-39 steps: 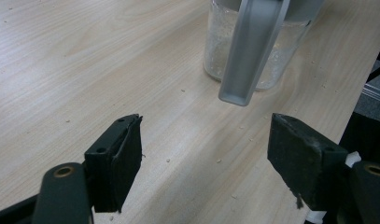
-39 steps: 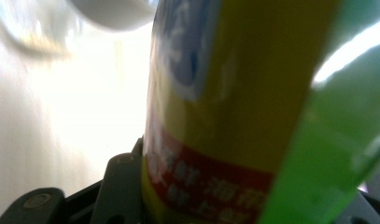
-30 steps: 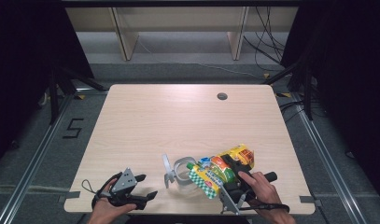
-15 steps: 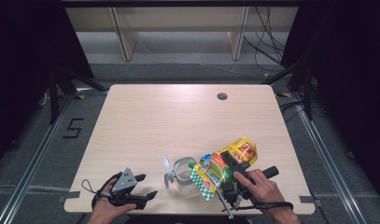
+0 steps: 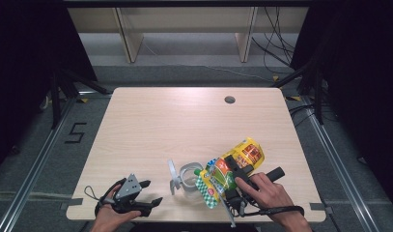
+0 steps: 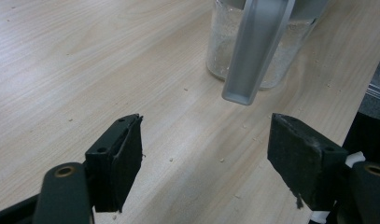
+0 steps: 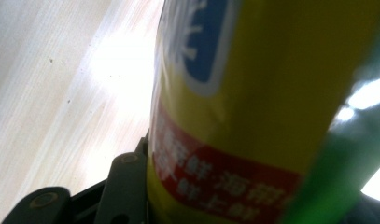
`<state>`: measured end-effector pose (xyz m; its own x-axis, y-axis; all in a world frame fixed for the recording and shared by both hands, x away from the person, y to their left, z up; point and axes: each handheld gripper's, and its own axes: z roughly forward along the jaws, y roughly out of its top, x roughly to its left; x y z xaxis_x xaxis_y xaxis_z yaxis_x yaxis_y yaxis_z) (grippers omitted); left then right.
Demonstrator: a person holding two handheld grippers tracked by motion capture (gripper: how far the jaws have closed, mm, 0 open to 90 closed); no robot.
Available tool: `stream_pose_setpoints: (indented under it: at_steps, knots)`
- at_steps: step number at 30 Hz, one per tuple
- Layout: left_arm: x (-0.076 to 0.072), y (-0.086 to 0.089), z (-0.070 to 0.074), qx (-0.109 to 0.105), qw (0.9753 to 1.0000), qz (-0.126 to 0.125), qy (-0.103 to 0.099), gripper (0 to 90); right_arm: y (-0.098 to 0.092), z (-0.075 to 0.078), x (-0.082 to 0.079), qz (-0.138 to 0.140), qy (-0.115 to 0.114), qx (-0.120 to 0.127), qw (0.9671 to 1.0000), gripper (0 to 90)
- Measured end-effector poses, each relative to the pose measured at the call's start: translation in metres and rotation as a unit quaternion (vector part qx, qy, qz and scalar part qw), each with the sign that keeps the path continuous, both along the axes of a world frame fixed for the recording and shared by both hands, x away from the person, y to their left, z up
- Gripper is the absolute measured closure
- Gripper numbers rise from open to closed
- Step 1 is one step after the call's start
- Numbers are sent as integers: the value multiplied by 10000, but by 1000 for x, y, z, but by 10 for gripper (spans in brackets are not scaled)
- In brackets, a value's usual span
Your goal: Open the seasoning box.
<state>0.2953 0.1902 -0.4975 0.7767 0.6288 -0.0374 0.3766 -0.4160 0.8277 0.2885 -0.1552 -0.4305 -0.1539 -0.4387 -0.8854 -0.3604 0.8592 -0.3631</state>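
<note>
Near table's front edge: right gripper [image 5: 231,180] fingers clamped on yellow snack bag [image 5: 232,166]; left gripper [image 5: 147,193] fingers wide apart, empty.

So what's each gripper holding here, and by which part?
The right gripper clamps the yellow snack bag near its middle. The left gripper is open, holding nothing.

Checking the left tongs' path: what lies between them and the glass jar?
Bare wood with a few scattered crumbs. In the left gripper view, the open left tongs face the glass jar, whose metal clasp hangs down in front.
</note>
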Motion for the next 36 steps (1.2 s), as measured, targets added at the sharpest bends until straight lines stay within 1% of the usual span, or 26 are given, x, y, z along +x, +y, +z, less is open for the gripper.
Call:
stream_pose_setpoints:
  at_steps: [2,4,5,6,8,9,11,13,14,15,16,18,19,21,24,25,26,27,29,30,31,32,33,34,35,36]
  knots:
    - [0,0,0,-9,10000,4,0,260,0,2,-1,-6,-3,-51,10000,570]
    - [0,0,0,-14,10000,8,2,260,1,4,-1,6,-69,-178,9998,570]
    - [0,0,-1,-62,10000,8,-14,260,0,3,-1,-61,-53,-124,9999,570]
    - [0,0,-1,-28,10000,17,-20,260,2,9,1,118,-145,-442,9988,570]
    - [1,1,0,74,10000,-35,-46,261,2,10,1,59,-133,-486,9987,570]
    - [1,1,-1,-4,10000,-41,-58,261,3,11,2,67,-139,-536,9984,570]
    - [-1,0,-1,-82,9999,58,58,261,4,13,2,86,-157,-549,9983,570]
    - [0,1,0,49,10000,56,52,261,4,14,3,115,-167,-578,9981,571]
    - [0,1,-1,18,10000,62,56,261,5,15,3,117,-169,-607,9979,571]
    - [0,2,-1,70,10000,2,54,261,5,15,3,118,-171,-626,9978,571]
    - [-1,1,-1,13,10000,58,80,261,5,15,3,113,-177,-659,9976,571]
    - [0,1,0,94,9999,41,53,262,6,15,4,136,-174,-753,9969,571]
    - [0,1,0,94,9999,31,50,262,8,16,4,165,-183,-831,9962,571]
    - [-1,1,-1,24,10000,45,64,262,8,17,3,151,-198,-762,9968,572]
    - [-1,0,-1,-8,9999,36,107,262,10,20,4,178,-197,-812,9963,580]
    - [-1,0,-1,-59,9999,57,115,262,10,21,3,177,-191,-819,9963,581]
    - [-1,-1,-2,-59,9999,55,113,263,11,21,3,165,-204,-769,9967,581]
    - [-1,0,-1,11,9999,17,101,263,12,22,3,184,-220,-794,9964,581]
    - [0,0,-1,-6,10000,-28,25,263,12,20,2,144,-216,-709,9971,581]
    - [1,2,0,134,9999,-75,-12,263,14,21,2,211,-244,-815,9962,582]
    - [0,0,-1,-12,10000,-27,20,263,15,21,2,219,-233,-848,9959,582]
    - [0,0,-1,-11,10000,-27,33,263,16,21,1,169,-159,-892,9957,582]
    - [1,1,-1,65,10000,-64,25,263,16,20,0,204,-262,-873,9956,582]
    - [0,1,-1,54,10000,-57,30,263,16,21,0,214,-277,-882,9955,582]
    - [1,1,0,88,9999,-59,19,263,16,21,-1,226,-284,-887,9954,582]
    - [0,0,-1,-13,10000,-25,40,263,17,21,-1,225,-279,-895,9953,582]
